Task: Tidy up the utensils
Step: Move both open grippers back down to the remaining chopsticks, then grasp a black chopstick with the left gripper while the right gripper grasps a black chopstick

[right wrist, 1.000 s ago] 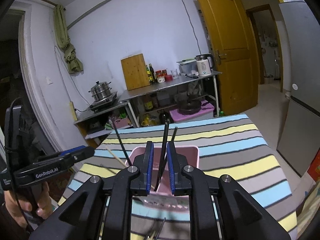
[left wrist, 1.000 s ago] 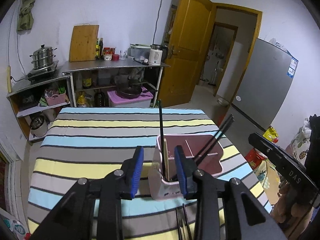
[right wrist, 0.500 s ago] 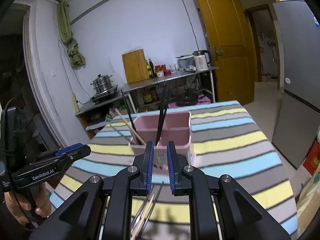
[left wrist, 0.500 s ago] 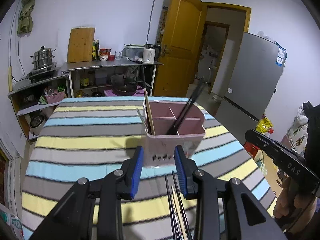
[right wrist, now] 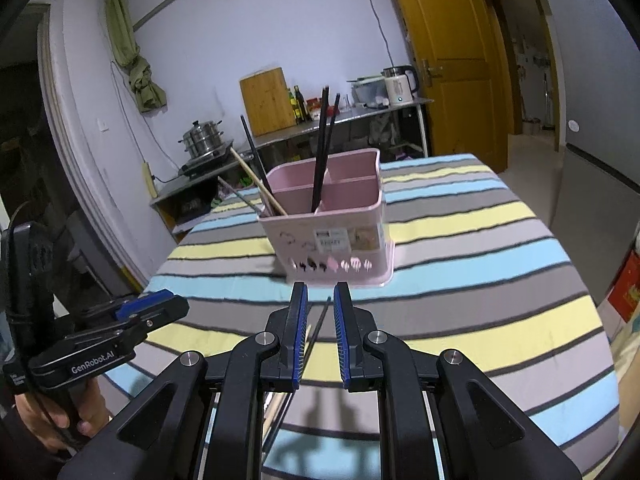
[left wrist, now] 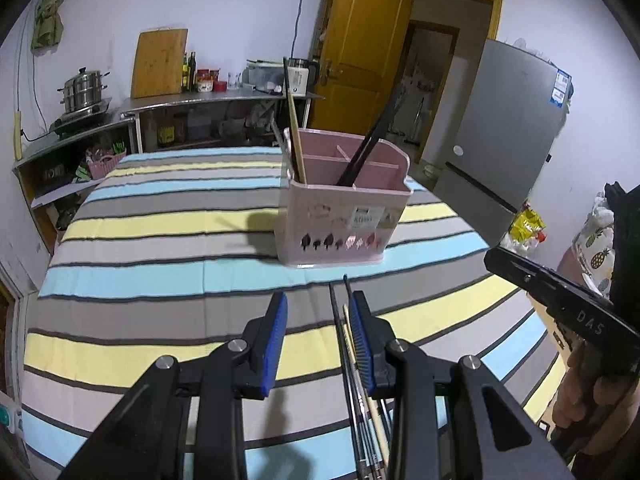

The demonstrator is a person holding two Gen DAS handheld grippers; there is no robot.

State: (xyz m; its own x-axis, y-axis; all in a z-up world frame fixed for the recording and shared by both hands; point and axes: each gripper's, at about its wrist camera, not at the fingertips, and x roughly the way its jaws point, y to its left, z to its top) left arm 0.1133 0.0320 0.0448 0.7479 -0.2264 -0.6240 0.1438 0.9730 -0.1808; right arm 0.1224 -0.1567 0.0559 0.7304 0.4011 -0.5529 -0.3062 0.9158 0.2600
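Note:
A pink divided utensil holder stands on the striped tablecloth and also shows in the right wrist view. It holds black chopsticks and a wooden chopstick. Loose black and wooden chopsticks lie on the cloth in front of it, under my left gripper's right finger. My left gripper is open and empty above them. My right gripper is open a little and empty, with a black chopstick lying on the cloth below its gap.
The striped table drops off at its edges. A metal counter with a cutting board, bottles and kettle stands behind. A yellow door and a grey fridge are at the right.
Both grippers have pulled back and down from the holder toward the near table. The right gripper has opened slightly. The loose chopsticks now lie under both grippers.

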